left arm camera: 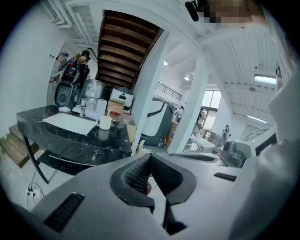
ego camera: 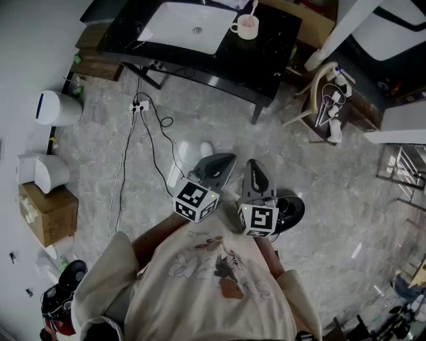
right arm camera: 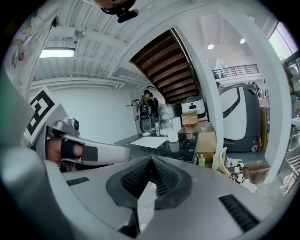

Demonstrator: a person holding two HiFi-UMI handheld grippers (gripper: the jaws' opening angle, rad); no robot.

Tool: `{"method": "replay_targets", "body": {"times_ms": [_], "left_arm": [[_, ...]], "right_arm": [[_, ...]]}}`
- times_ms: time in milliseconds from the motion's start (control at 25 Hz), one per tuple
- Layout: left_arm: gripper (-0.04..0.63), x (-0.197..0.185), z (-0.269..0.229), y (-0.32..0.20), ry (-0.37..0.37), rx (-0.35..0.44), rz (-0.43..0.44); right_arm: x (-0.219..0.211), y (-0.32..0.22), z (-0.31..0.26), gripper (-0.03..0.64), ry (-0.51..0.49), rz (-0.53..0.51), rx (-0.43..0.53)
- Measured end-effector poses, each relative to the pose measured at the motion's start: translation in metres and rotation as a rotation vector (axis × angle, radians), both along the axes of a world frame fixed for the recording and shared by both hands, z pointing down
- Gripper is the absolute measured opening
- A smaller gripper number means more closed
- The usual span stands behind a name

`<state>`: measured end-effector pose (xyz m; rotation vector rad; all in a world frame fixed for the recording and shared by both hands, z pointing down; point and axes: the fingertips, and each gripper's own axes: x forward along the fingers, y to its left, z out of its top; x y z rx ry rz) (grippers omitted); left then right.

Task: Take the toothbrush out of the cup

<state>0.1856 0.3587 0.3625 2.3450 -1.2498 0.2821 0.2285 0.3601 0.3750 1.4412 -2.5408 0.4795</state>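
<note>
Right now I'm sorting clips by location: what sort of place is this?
Probably a workshop or test hall with a mock washstand: a black counter with a white sink and a cup holding a toothbrush stands on an open grey floor, among loose cables and a cardboard box.

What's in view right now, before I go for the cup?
table: one, black, far end of the floor
basin: one, white, set in the table
cup: one, pale pink, on the table right of the basin
toothbrush: one, pale, standing in the cup
bin: one, white, by the left wall
box: one, brown cardboard, by the left wall, nearer
power strip: one, white, on the floor, cables attached
left hand-held gripper: one, grey, shut, empty
right hand-held gripper: one, grey, shut, empty
</note>
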Motion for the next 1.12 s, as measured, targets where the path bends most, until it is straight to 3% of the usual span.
{"method": "replay_targets", "body": {"times_ms": [120, 320, 680, 920, 1120], "left_arm": [[0.014, -0.01, -0.016, 0.026, 0.026, 0.017, -0.023], [0.014, -0.032, -0.029, 0.065, 0.001, 0.072, 0.056], [0.014, -0.135, -0.034, 0.136, 0.029, 0.057, 0.045], [0.015, -0.19, -0.022, 0.169, 0.02, 0.053, 0.096], [0.014, -0.224, -0.022, 0.179, 0.041, 0.055, 0.09]], "right_arm": [[-0.011, 0.033, -0.007, 0.018, 0.005, -0.005, -0.002], [-0.042, 0.07, -0.018, 0.018, 0.008, 0.019, 0.015], [-0.142, 0.146, -0.019, 0.018, -0.007, 0.1, 0.0], [-0.173, 0.17, -0.019, 0.02, -0.025, 0.209, 0.019], [-0.207, 0.178, -0.02, 0.02, 0.005, 0.208, 0.024]]}}
